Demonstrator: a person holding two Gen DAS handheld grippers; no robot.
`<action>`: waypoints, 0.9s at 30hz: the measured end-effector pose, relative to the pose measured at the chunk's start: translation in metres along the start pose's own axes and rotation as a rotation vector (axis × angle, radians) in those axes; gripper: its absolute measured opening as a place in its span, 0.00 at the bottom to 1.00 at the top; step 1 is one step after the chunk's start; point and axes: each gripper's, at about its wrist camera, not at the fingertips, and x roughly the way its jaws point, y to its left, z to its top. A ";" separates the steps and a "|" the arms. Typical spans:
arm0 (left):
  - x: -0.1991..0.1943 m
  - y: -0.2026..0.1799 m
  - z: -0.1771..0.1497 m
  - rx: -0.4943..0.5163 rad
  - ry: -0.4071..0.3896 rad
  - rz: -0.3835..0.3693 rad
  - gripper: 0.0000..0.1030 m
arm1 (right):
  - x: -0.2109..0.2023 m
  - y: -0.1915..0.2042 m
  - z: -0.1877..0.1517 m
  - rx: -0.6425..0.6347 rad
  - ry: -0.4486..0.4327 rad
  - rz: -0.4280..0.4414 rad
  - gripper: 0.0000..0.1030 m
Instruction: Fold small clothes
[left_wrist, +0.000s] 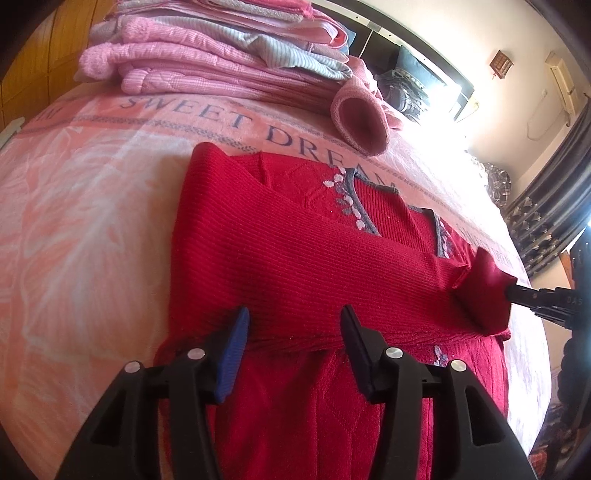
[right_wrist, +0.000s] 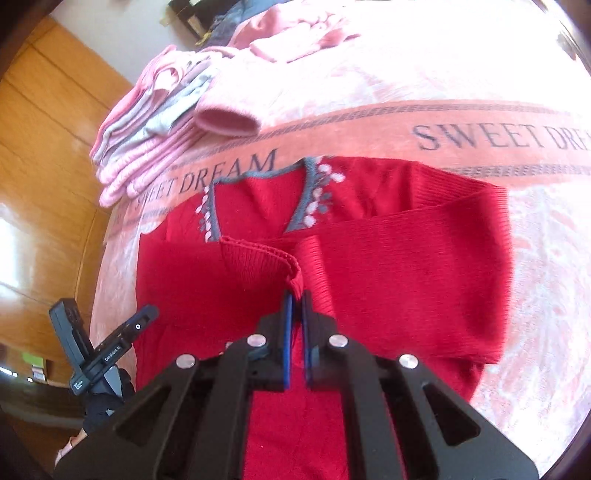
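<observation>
On the pink "SWEET DREAM" blanket (left_wrist: 92, 206), the red ribbed knit sweater (left_wrist: 295, 406) lies flat. Your right gripper (right_wrist: 297, 295) pinches the sleeve cuff (right_wrist: 258, 258) — its sleeve runs crosswise over the chest. Your left gripper (left_wrist: 293, 321) hovers wide, empty (nearer the hem).

The sweater (left_wrist: 295, 258) lies on the bedspread (left_wrist: 92, 221); the stack of folded clothes (left_wrist: 207, 55) sits behind it.

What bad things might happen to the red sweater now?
1. The right gripper pinches only the corner of the sleeve cuff, so the cuff might slip out before the sleeve is laid down.
2. The left gripper hangs open over the red sweater with nothing pinning it, so a pull on the sleeve may drag the fold crooked.
3. The loose pink sleeve lies close by and could get bumped.
</observation>
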 end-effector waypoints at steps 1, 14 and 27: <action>0.001 -0.001 0.000 0.001 -0.001 0.004 0.50 | -0.007 -0.014 0.000 0.026 -0.007 -0.006 0.03; -0.020 -0.021 0.011 0.070 -0.124 0.079 0.51 | -0.027 -0.120 -0.011 0.191 -0.014 -0.105 0.28; 0.021 -0.049 -0.001 0.171 0.006 0.043 0.54 | 0.005 -0.104 -0.018 0.084 0.083 -0.227 0.19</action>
